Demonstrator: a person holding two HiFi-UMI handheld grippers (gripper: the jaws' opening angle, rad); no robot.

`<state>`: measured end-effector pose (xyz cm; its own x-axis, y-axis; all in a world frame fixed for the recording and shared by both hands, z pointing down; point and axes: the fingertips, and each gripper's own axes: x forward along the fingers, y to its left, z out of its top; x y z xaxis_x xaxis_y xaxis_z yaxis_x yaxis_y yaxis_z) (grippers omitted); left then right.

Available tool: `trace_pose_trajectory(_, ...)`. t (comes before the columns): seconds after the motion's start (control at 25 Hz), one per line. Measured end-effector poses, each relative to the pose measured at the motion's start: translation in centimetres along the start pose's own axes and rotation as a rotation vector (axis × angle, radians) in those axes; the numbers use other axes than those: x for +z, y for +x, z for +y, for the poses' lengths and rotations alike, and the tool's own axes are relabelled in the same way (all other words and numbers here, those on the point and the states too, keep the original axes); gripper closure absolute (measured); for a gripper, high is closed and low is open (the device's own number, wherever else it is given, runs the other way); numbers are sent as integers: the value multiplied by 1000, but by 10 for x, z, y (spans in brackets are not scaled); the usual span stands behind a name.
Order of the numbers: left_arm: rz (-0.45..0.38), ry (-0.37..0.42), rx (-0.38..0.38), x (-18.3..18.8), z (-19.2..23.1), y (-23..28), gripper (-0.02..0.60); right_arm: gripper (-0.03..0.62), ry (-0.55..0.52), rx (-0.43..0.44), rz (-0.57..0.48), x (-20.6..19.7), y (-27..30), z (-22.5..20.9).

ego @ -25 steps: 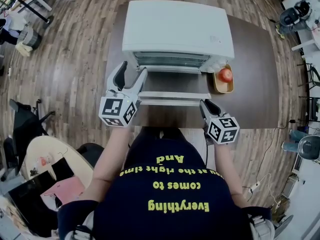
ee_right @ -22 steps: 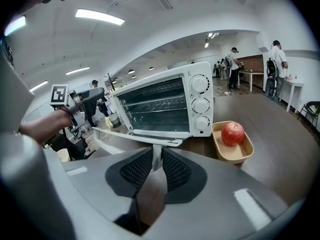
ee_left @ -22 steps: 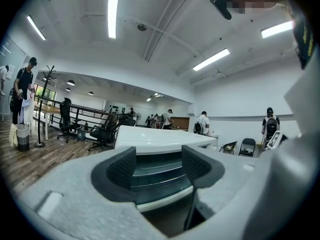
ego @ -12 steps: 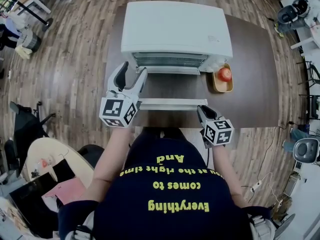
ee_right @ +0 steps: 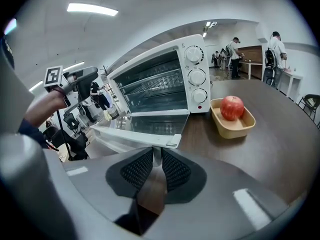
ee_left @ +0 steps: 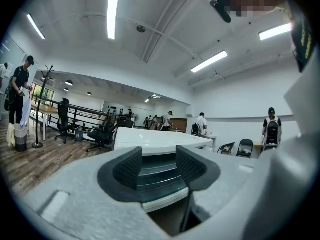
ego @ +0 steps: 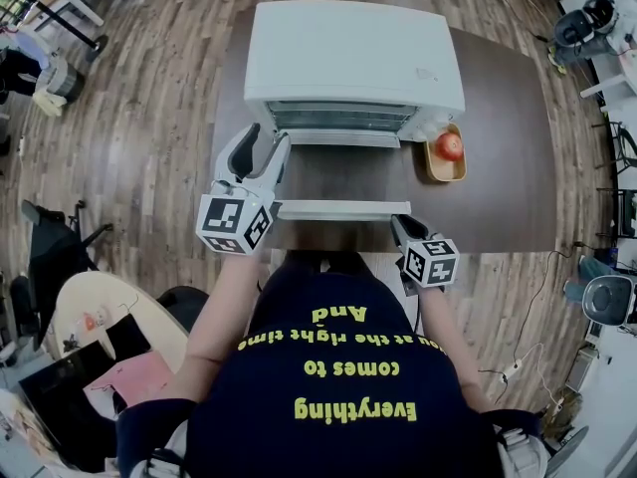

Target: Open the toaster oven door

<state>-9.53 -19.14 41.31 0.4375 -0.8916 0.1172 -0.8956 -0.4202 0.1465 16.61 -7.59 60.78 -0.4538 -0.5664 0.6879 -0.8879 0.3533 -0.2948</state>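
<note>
The white toaster oven [ego: 353,53] stands at the back of the brown table [ego: 498,187]. Its glass door [ego: 343,177] hangs open, lowered nearly flat toward me. My right gripper [ego: 401,225] is shut on the right end of the door handle [ego: 343,209]. In the right gripper view the pads [ee_right: 172,169] pinch the handle's end beneath the door [ee_right: 145,126]. My left gripper [ego: 261,145] hovers by the oven's left front corner. Its jaws have just been closing, and they remain open with nothing between them. The left gripper view shows the oven [ee_left: 155,141] beyond that gripper [ee_left: 159,166].
A red apple [ego: 449,147] lies in a tan tray [ego: 445,173] just right of the oven, also visible in the right gripper view as the apple [ee_right: 231,107]. The table's front edge runs right under the door handle. Wooden floor, chairs and people surround the table.
The door has swung further down and toward me, with the right gripper following it down on the handle. The left gripper's jaws have narrowed a little; it stayed in place.
</note>
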Motion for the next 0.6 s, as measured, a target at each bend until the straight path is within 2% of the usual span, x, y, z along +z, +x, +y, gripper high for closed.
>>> trace_pose_trajectory(0.32,5,10,-51,-1,-7,0,430,519,22,-10,33,-23,11,-4)
trace_pose_trajectory(0.6,3,4,-71,-1,-7,2,448,522,33,-22,70,-39,21,-7)
